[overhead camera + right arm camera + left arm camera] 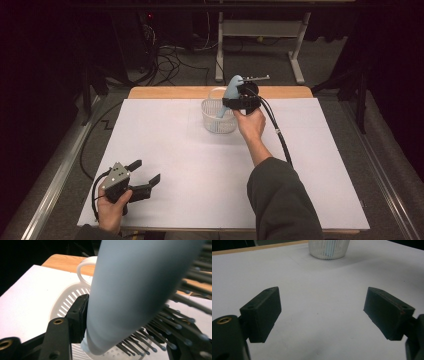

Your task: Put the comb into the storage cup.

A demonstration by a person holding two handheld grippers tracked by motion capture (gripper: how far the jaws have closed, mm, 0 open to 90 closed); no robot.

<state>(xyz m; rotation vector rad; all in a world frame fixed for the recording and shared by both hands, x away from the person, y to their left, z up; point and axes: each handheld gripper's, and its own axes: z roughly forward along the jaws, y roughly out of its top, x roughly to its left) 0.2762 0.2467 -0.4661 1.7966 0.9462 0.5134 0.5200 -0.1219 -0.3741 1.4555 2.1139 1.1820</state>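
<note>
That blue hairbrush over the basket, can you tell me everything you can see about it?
The hairbrush is pale blue, smooth and plastic-looking, with a tapering handle and thin grey bristles tipped with tiny balls. It hangs tilted, handle end pointing down into the white slotted basket at the far side of the table. It sits between the jaws of the right hand-held gripper; one black pad touches its side. Whether its tip touches the basket I cannot tell.
</note>
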